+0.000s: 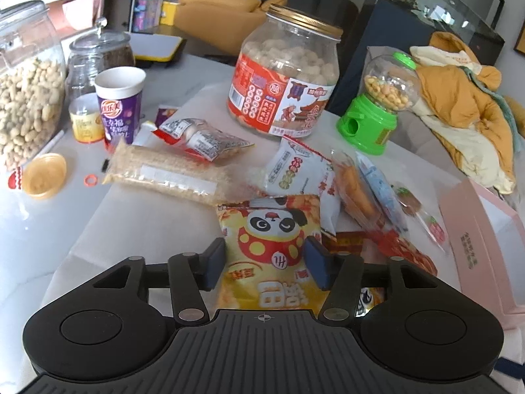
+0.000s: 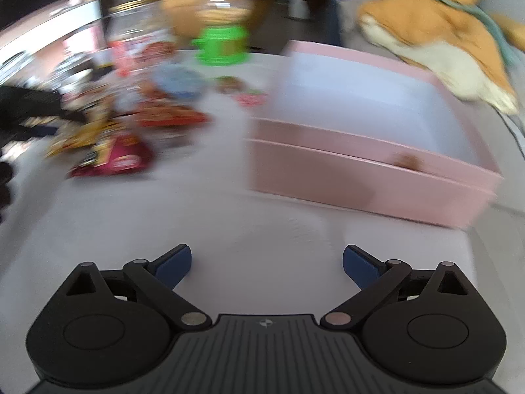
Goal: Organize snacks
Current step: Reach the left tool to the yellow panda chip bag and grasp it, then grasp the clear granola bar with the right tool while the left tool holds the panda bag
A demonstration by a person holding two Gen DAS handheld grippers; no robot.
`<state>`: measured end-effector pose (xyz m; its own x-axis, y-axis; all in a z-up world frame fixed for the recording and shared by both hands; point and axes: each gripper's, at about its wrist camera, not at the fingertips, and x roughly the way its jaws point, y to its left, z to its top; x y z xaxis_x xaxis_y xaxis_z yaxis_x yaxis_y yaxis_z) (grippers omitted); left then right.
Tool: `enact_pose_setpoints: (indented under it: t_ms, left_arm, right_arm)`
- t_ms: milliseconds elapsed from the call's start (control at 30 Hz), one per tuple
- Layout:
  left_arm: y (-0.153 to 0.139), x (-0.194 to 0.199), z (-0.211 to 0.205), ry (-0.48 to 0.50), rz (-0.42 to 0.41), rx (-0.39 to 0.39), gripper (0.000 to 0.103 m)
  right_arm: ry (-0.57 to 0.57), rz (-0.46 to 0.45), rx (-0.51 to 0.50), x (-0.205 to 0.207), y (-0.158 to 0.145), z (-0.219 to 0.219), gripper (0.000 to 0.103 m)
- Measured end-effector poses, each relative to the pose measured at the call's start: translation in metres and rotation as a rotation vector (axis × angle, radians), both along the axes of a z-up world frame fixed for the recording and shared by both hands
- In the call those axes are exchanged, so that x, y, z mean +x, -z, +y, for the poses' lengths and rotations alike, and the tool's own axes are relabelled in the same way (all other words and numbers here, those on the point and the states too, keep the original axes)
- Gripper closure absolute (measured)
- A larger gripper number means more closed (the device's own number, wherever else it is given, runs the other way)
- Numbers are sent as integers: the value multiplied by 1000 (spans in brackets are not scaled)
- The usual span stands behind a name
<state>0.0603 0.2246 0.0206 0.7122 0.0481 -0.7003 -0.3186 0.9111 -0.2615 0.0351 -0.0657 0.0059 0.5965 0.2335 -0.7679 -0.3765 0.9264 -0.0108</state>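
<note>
Left gripper (image 1: 265,262) straddles panda bag (image 1: 269,229), pads apart, lower centre. Bag judged light, soft, crinkly, slippery; grip mid-body. Right gripper (image 2: 266,264) wide apart, empty.

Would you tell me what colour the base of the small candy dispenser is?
Bright green, matching its cap; the candy dispenser shows best in the left wrist view.

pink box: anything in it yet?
Empty as far as visible: the pink box is open and its pale interior shows no packets. The snacks lie outside on the table.
</note>
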Motion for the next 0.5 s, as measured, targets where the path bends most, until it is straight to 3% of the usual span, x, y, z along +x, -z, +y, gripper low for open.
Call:
enact_pose_setpoints:
  t_ms: [100, 133, 200, 267, 300, 400, 500]
  left_arm:
    - [3, 3, -17, 78, 11, 105, 28]
    - [5, 2, -25, 123, 14, 165, 27]
    - [7, -1, -26, 156, -4, 201, 26]
    - [6, -6, -15, 168, -23, 155, 30]
    - [5, -11, -7, 164, -38, 121, 41]
    - [2, -35, 11, 150, -90, 43, 58]
    - [-2, -66, 25, 142, -124, 16, 62]
  right_arm:
    - [-82, -20, -23, -8, 0, 26, 4]
    - [-99, -19, -26, -11, 0, 32, 4]
    - [-130, -10, -17, -11, -2, 40, 4]
    - [-153, -11, -4, -11, -3, 43, 4]
    - [-161, -23, -3, -16, -4, 42, 4]
    - [-186, -95, -39, -25, -14, 44, 4]
    - [-227, -138, -52, -27, -31, 52, 4]
